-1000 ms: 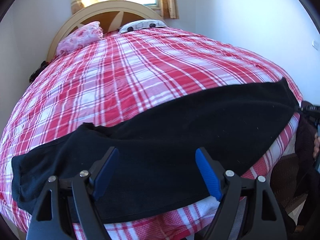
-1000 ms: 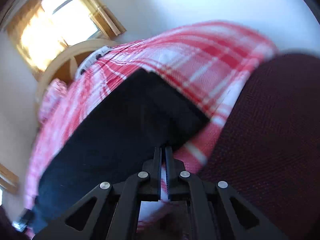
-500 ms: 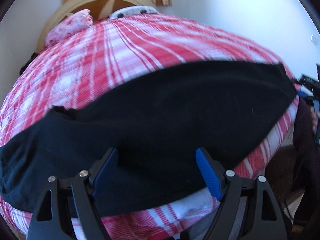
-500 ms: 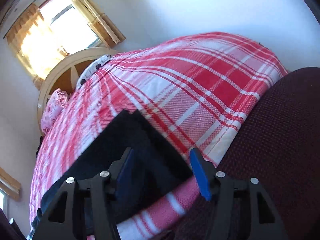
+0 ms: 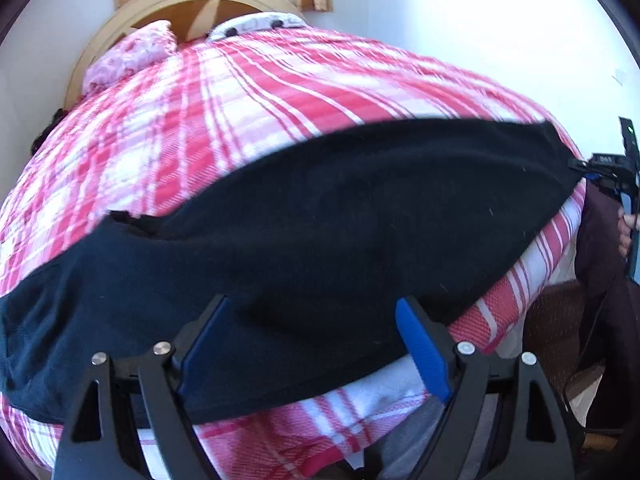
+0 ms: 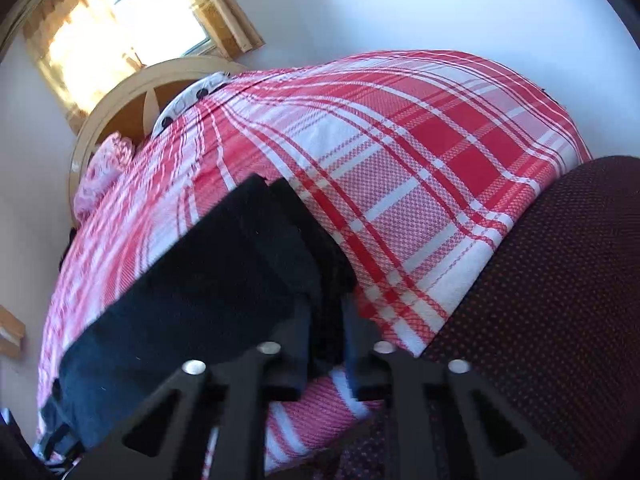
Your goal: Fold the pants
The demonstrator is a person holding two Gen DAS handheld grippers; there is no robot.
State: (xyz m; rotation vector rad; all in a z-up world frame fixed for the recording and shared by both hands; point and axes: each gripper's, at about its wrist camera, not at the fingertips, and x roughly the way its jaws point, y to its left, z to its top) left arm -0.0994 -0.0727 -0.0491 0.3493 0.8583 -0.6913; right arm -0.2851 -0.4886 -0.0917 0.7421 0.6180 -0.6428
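The left gripper (image 5: 316, 340) was held with its jaws wide and opening, blue pads (image 5: 424, 356) standing apart over the near edge of the black pants (image 5: 320, 220); no cloth was seen pressed between them. The right gripper (image 6: 326, 332) was seen with its jaws nearly together and closing, and the right end of the pants (image 6: 224, 280) lay in the narrow gap between the fingers; the cloth appeared to be pinched there, though blur left the contact unclear.

The pants were laid out lengthwise across the near part of the bed, from the left edge to the right edge, over a red and white plaid bedspread (image 5: 248, 112). In the left wrist view the right gripper (image 5: 592, 168) was found at the far right end of the pants, with part of a hand (image 5: 626, 228) beside it.

At the far end of the bed a pink pillow (image 5: 132, 56) and a white patterned pillow (image 5: 256, 24) were set against a curved wooden headboard (image 5: 200, 0). A sunlit window (image 6: 132, 12) with yellow curtains was seen beyond. A dark red dotted fabric (image 6: 552, 300) filled the near right of the right wrist view.
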